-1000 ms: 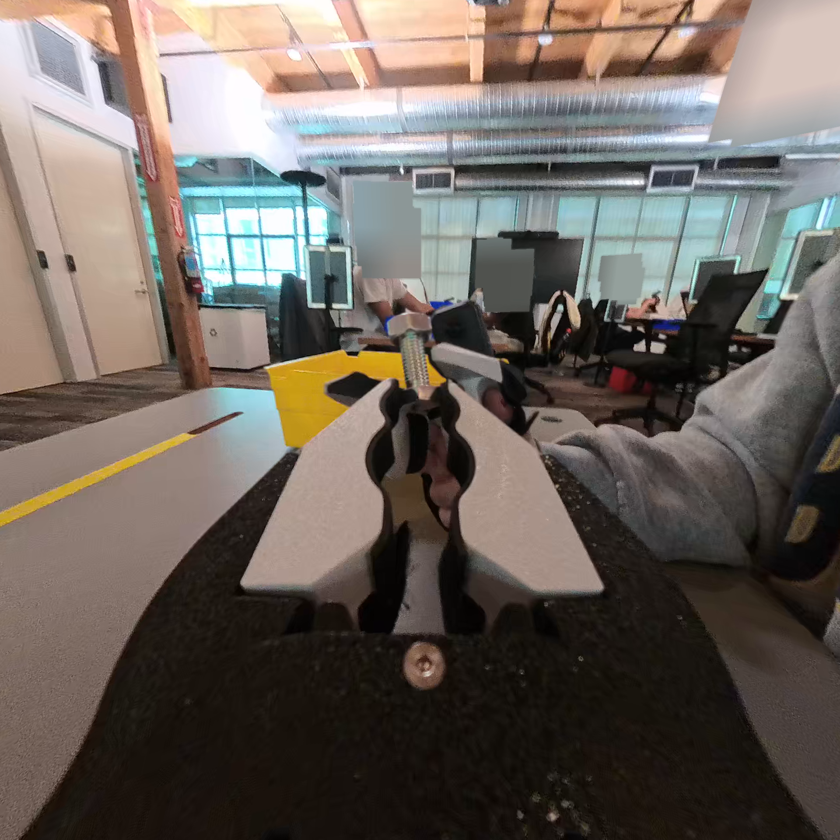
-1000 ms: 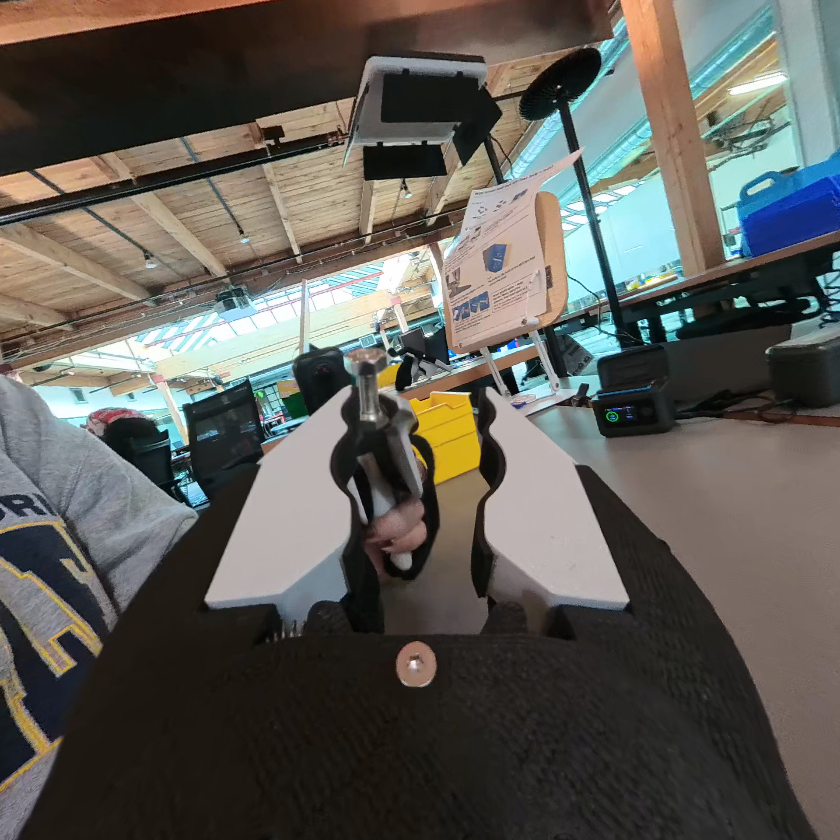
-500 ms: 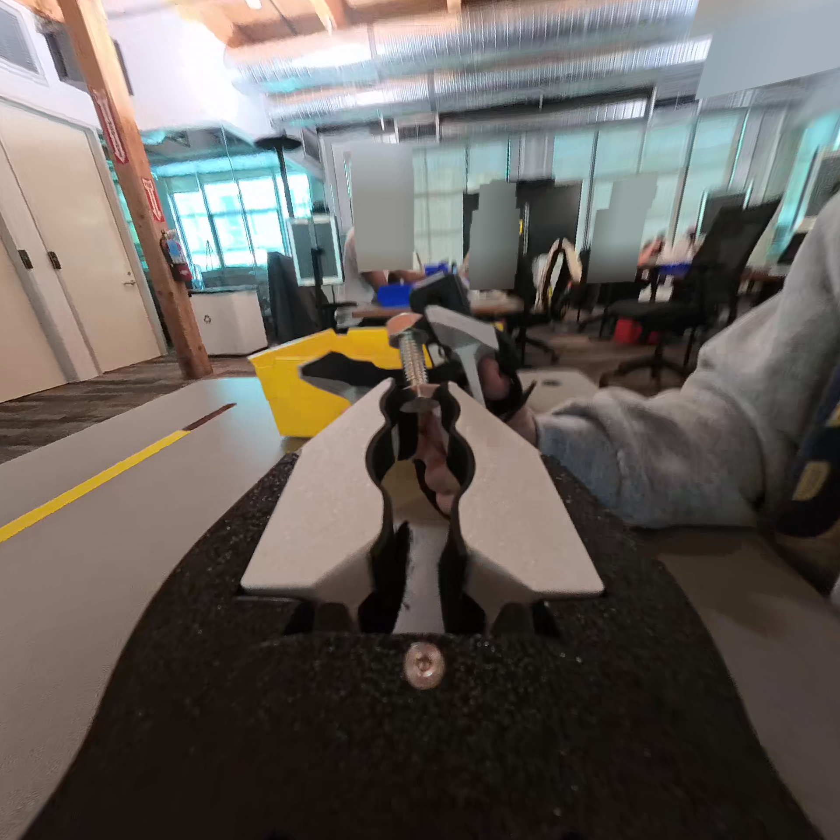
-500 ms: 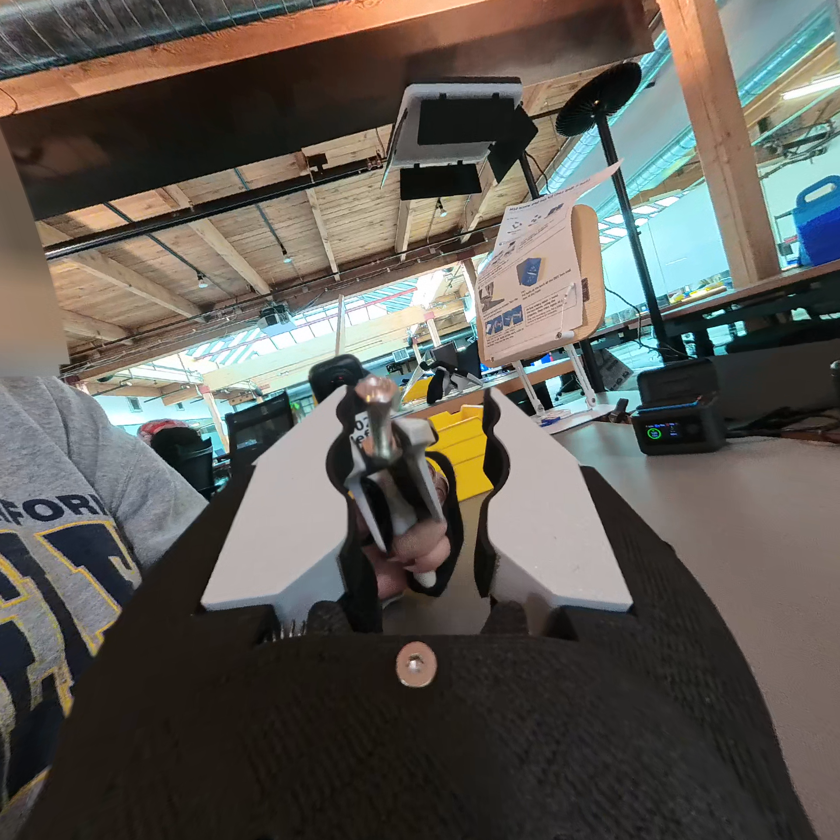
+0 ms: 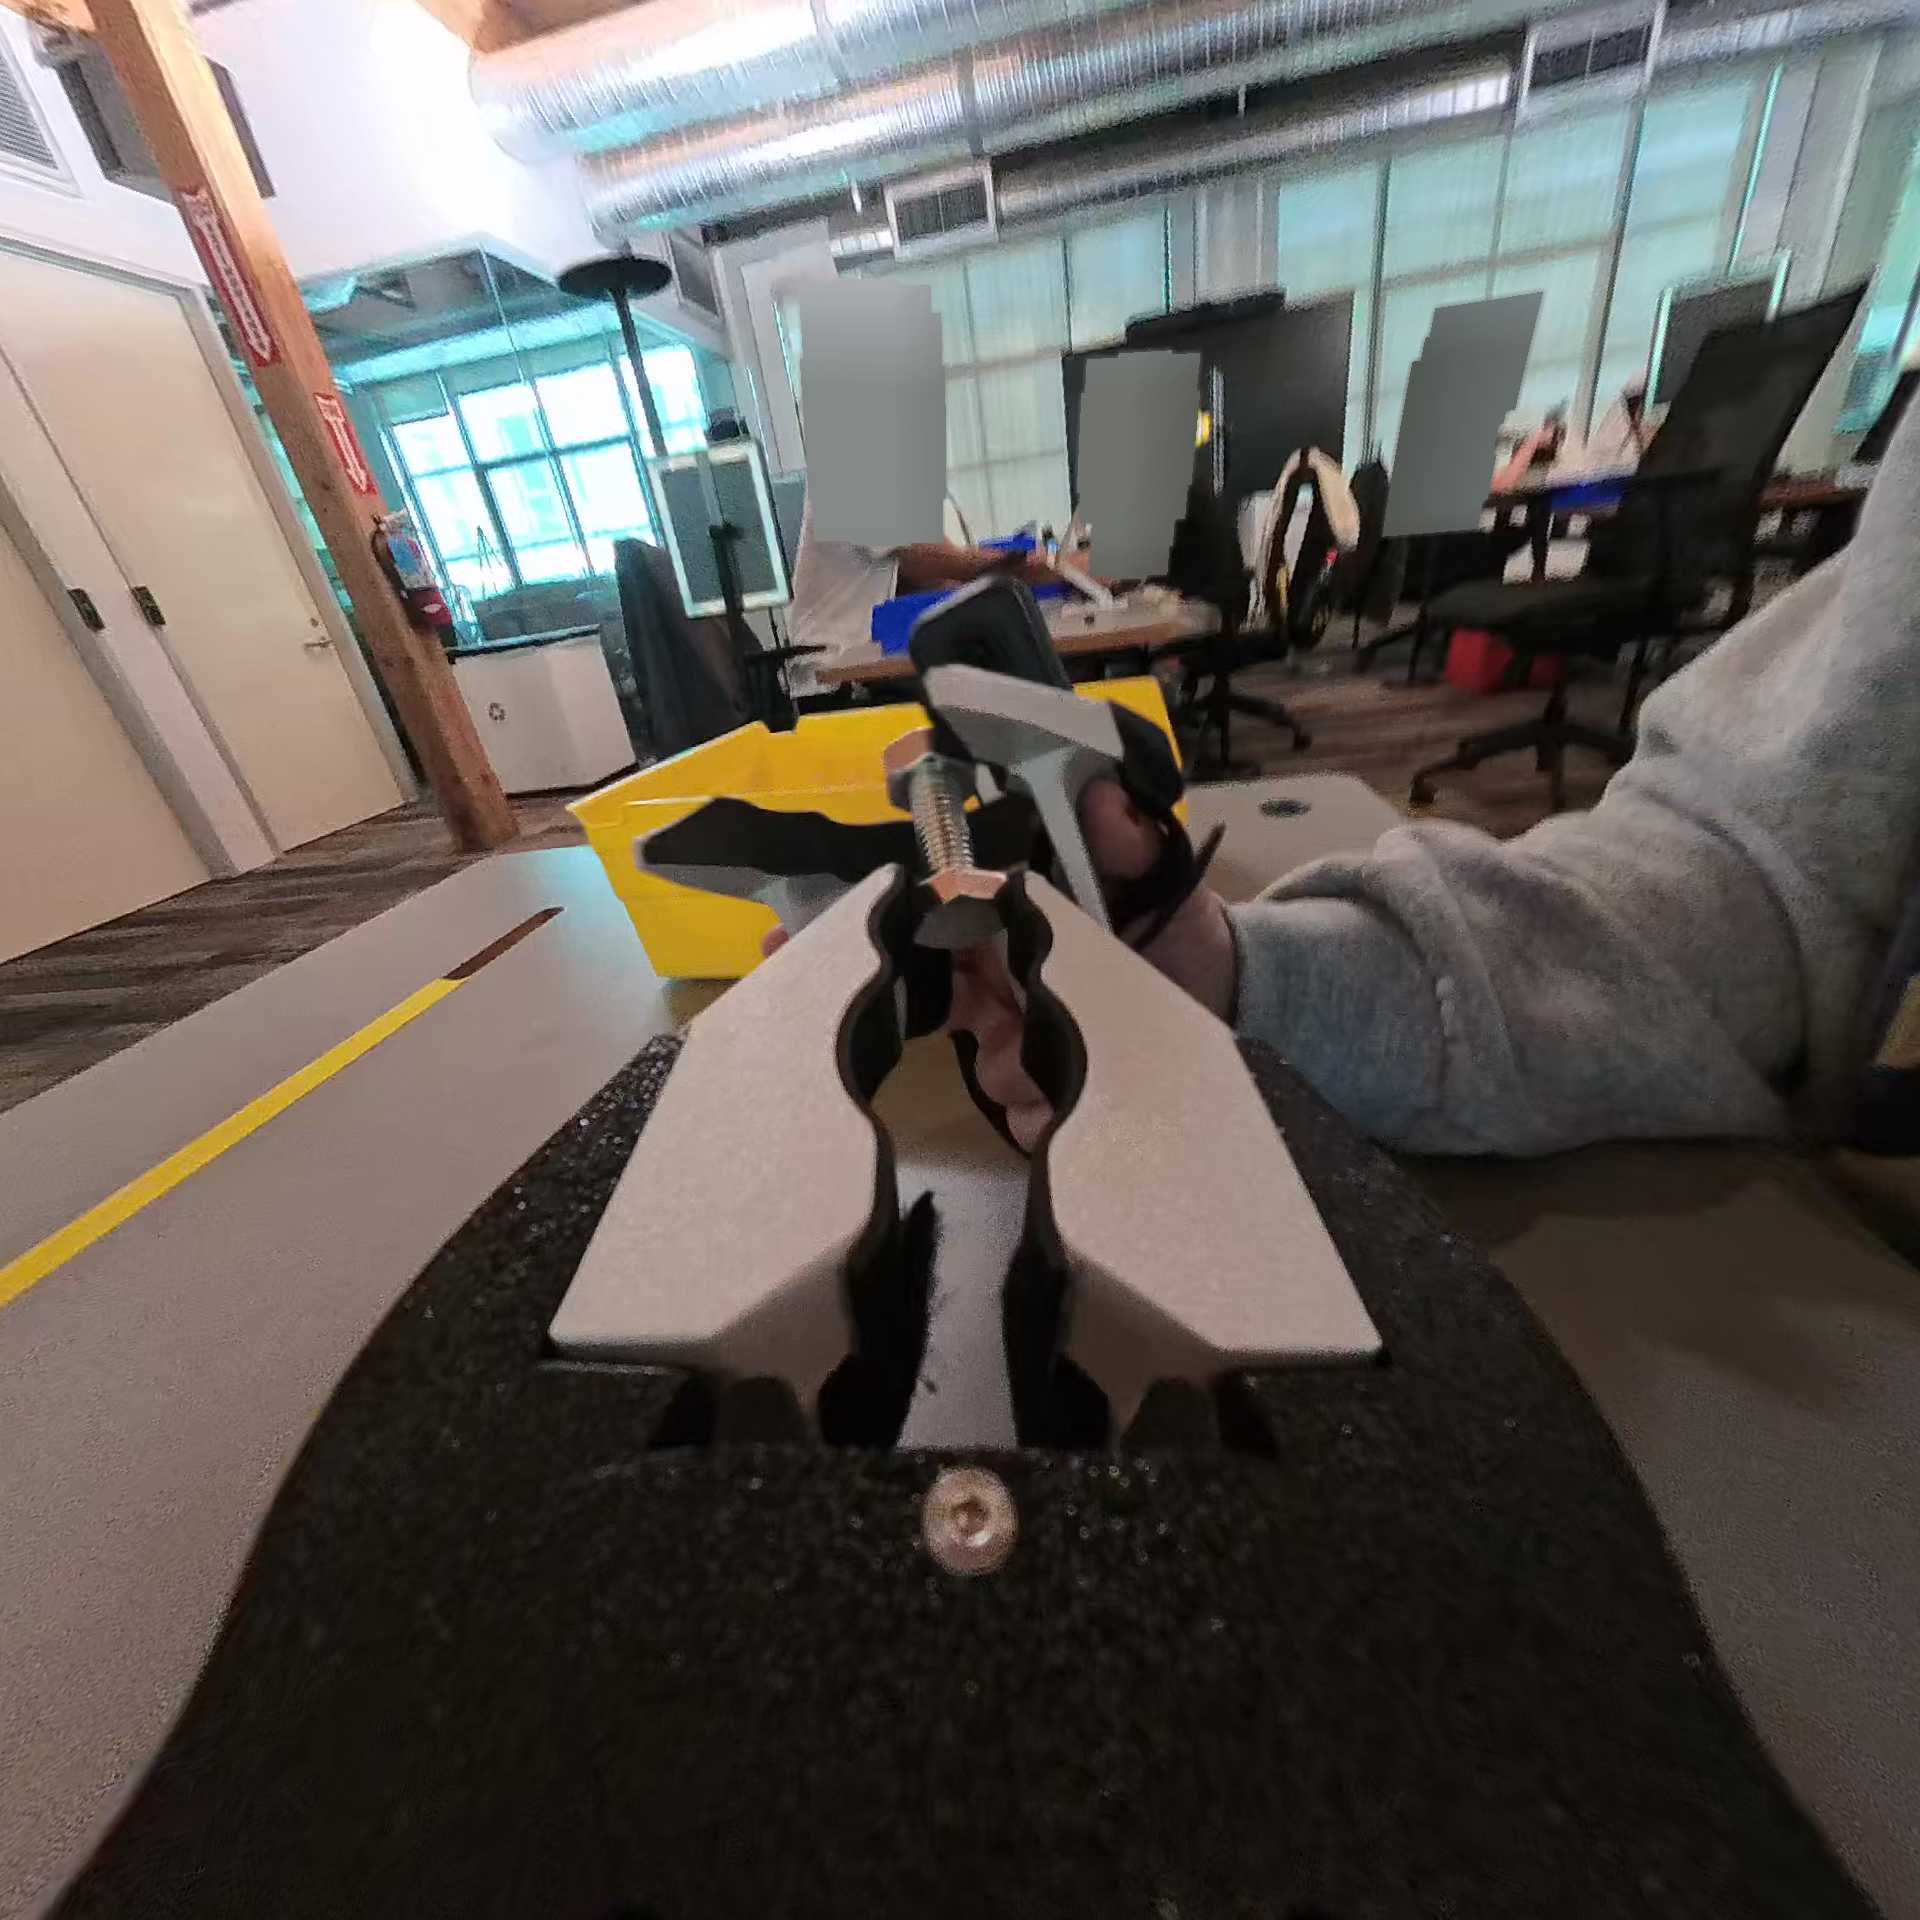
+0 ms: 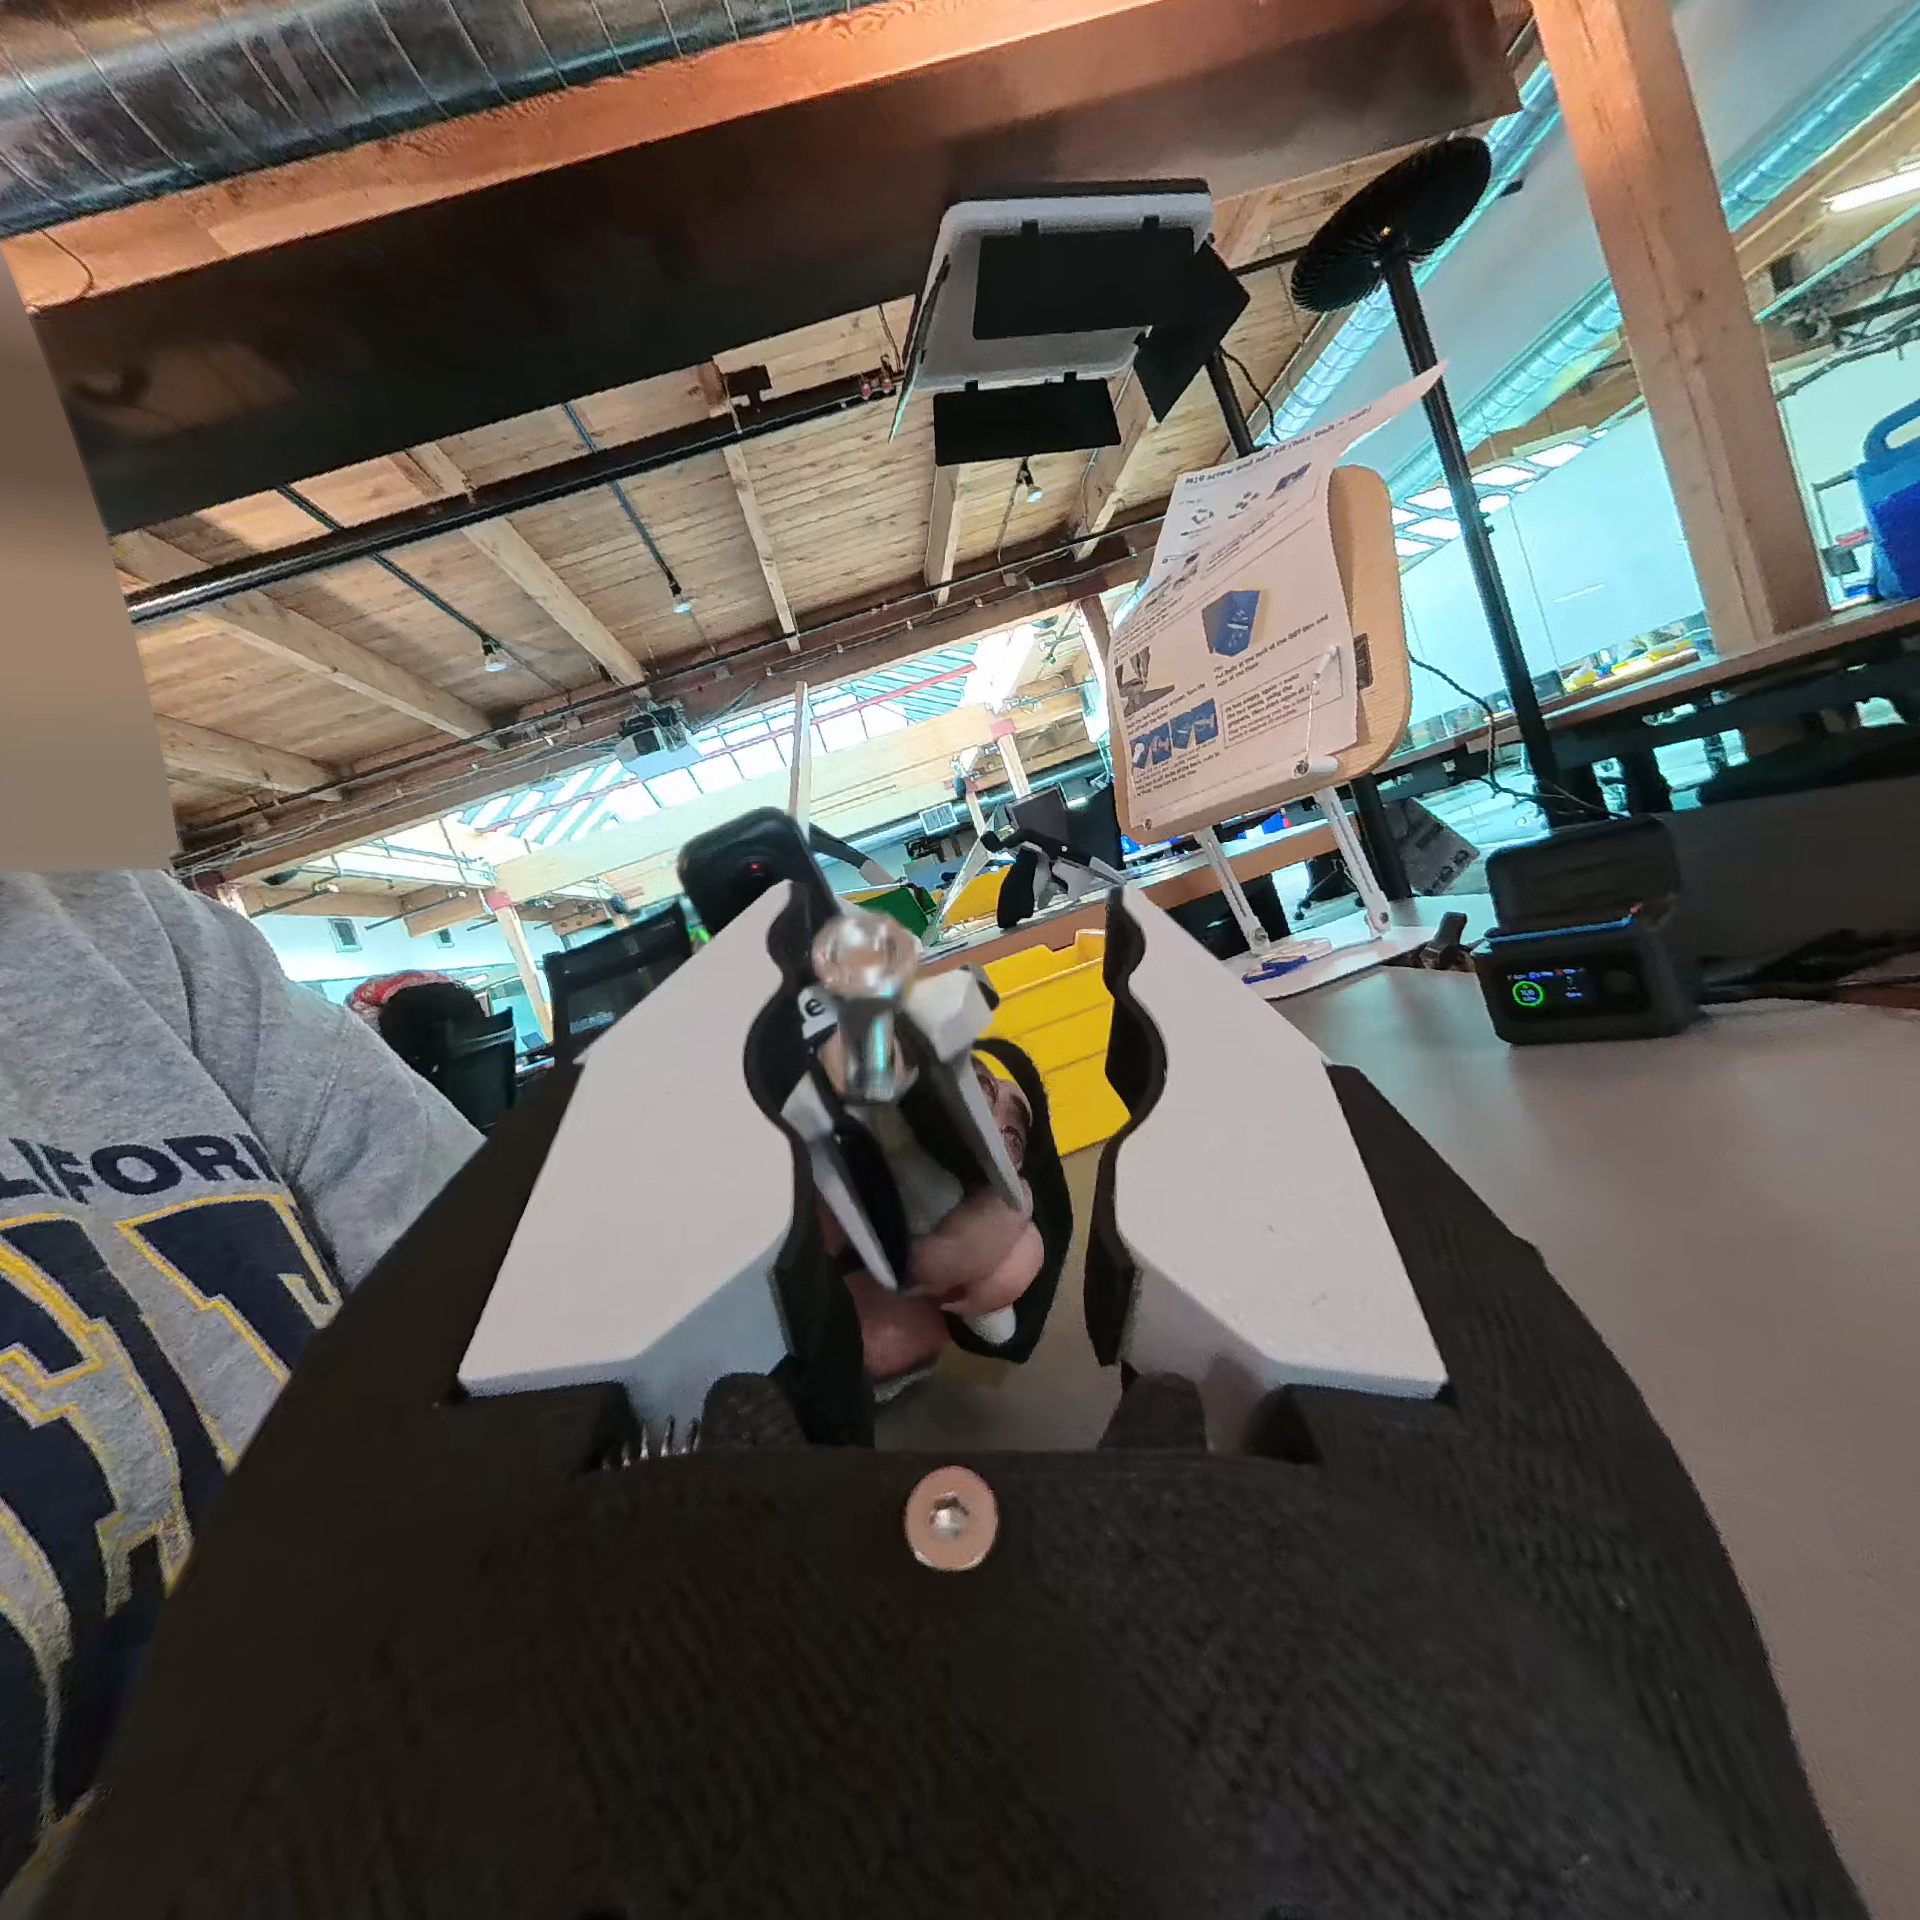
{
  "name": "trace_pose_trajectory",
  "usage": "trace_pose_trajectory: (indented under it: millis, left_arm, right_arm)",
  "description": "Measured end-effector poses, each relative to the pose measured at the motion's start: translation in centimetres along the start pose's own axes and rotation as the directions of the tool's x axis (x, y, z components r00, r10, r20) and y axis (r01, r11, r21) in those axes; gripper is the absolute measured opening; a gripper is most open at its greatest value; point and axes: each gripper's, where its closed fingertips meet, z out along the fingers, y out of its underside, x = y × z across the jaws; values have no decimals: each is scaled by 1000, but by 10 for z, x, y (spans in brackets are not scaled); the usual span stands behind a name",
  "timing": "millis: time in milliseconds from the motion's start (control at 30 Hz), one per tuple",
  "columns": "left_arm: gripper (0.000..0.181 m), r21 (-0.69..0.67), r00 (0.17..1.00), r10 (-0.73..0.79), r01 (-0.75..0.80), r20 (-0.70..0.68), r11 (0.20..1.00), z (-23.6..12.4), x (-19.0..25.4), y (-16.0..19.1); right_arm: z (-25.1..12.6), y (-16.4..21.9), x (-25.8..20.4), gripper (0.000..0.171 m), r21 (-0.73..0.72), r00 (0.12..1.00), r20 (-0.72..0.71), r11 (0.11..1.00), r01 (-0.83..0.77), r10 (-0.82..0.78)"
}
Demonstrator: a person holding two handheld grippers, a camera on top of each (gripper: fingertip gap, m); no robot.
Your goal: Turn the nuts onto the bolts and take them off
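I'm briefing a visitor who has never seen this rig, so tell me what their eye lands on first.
First, the threaded bolt standing up at centre, clamped at its hex nut by the left gripper. The right gripper faces it, jaws open on either side of the bolt's head. Behind them, a bright yellow bin sits on the grey table.

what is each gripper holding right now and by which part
Left gripper clamps the bolt at its lower end, around the hex nut. Right gripper is open around the head end, holding nothing.
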Motion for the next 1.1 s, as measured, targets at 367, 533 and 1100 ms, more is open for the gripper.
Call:
trace_pose_trajectory:
  millis: [367,533,1100]
  left_arm:
    - [15,-24,998,-15,16,55,1000,-6,-14,4]
    - [16,-3,1000,-4,4,-1,1000,0,0,-1]
    - [16,-60,987,79,-71,139,996,-7,-22,5]
  right_arm:
    - [1,0,-2,52,9,1000,6,1000,-4,4]
    - [0,1,0,55,9,1000,7,1000,-25,25]
    - [-1,0,2,19,27,996,15,995,-93,93]
